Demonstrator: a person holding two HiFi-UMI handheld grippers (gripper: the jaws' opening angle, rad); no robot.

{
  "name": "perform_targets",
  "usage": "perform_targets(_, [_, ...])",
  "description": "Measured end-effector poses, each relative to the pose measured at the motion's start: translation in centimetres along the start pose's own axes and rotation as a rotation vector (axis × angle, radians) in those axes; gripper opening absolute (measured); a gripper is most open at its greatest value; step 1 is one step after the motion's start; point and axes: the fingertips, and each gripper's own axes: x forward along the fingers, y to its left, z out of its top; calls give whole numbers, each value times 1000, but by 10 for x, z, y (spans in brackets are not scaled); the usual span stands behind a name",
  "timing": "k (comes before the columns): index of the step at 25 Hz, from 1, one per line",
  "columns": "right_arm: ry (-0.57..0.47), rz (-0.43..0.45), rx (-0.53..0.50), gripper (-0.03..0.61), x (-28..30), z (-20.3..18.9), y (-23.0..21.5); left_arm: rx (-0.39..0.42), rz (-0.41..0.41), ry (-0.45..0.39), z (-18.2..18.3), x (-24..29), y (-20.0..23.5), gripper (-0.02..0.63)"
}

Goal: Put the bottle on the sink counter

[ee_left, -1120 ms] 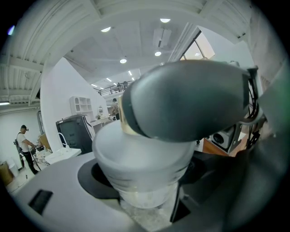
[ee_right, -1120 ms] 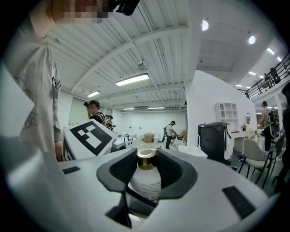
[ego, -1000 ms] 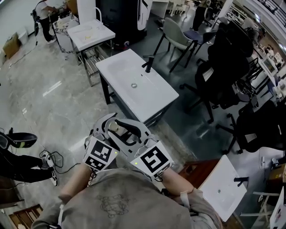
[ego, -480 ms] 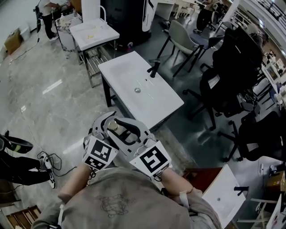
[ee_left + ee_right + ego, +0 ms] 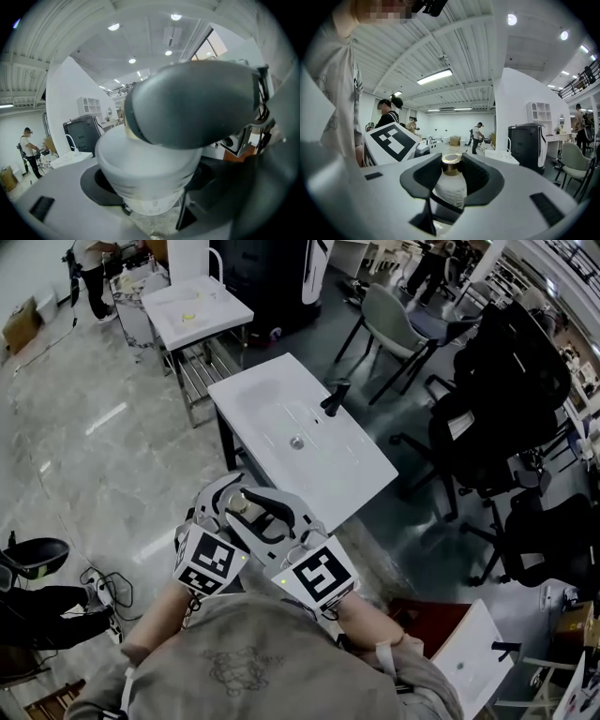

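I hold a small white bottle [image 5: 240,506] with a gold cap close to my chest, between both grippers. My right gripper [image 5: 251,510] is shut on its neck: in the right gripper view the dark pads [image 5: 478,180] press on either side just under the gold cap [image 5: 452,164]. My left gripper [image 5: 225,507] holds the wide white body [image 5: 145,173], which fills that view between its black pads, with the right gripper's grey jaw lying across the top. The white sink counter [image 5: 272,404] with a black faucet [image 5: 334,397] stands ahead of me on black legs.
A second white sink table [image 5: 192,306] stands further back left. Grey and black chairs [image 5: 394,320] [image 5: 506,399] crowd the right side. Another white basin [image 5: 464,652] lies at bottom right. A black shoe [image 5: 37,554] and cables are on the grey floor at left.
The sink counter has slid lower and to the right in the head view, so it is closer. Both grippers and the bottle keep the same pose.
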Motion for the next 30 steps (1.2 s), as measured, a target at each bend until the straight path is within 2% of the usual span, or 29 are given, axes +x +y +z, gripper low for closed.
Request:
perform_targets(21, [83,-58,44,138,196,11,-112,-25,-86,3,-32,65,204,328])
perform_targets(30, [111,-90,39,138,265,4,-162,30,-119,-2,-48,102,279,328])
